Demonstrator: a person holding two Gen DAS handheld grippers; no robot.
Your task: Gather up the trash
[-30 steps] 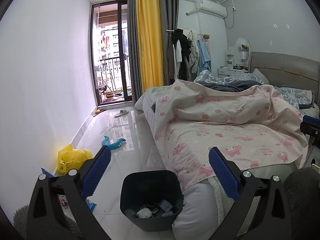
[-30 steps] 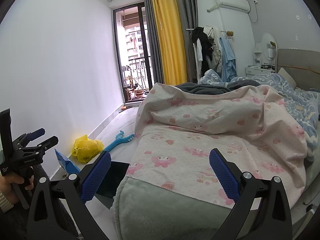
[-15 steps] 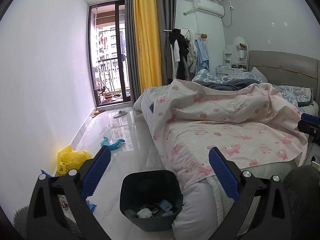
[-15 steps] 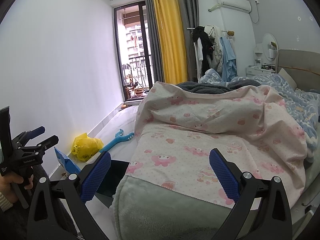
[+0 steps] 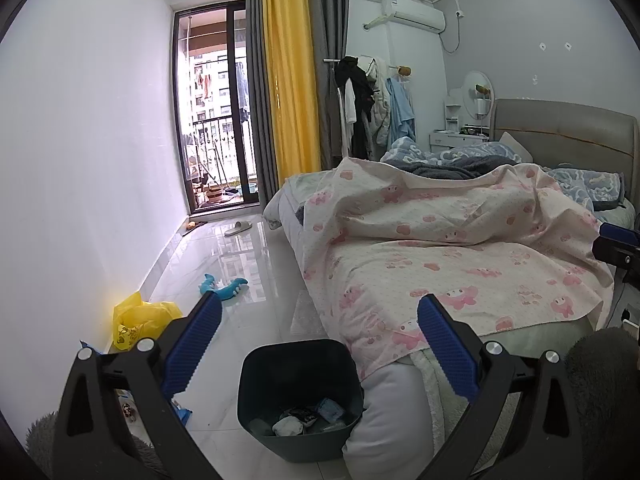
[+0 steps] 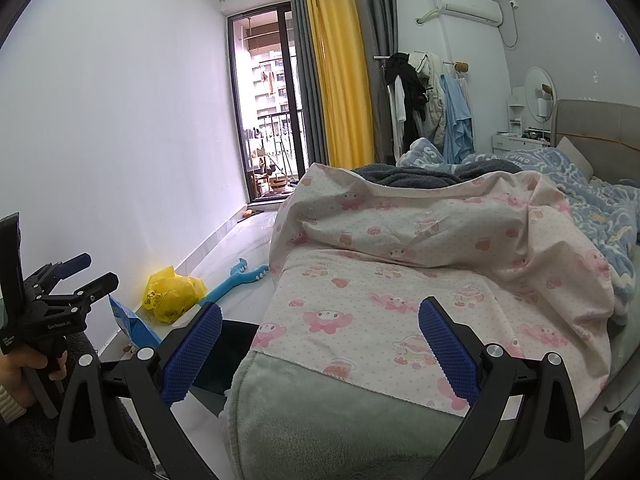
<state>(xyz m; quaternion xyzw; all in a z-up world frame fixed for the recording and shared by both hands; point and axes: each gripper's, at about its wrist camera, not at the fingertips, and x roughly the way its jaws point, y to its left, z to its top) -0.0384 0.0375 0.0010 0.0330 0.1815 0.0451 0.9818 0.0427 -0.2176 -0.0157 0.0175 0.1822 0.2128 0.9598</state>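
Both tongs [image 5: 318, 344] above trash bin [image 5: 300, 400]

Both wrist cameras looked down the room toward the balcony door [image 5: 216, 108], sharing the bed [image 6: 420, 264]; left sat above the bin [image 5: 298, 364].

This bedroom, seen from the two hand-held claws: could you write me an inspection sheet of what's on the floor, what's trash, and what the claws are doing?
Surface: glossy white floor beside the bed.
Job's things: dark bin at the bed's foot, wrappers and scraps inside; yellow bag by the wall; blue packet near it.
Clutter: blue toy and a slipper on the floor; clothes on a rack.
Grippers: left claw open, empty, above the bin; right claw open, empty, over the bed's end.
Cables: one cord from the air conditioner to a wall socket.
Surroundings: yellow curtain, balcony door.
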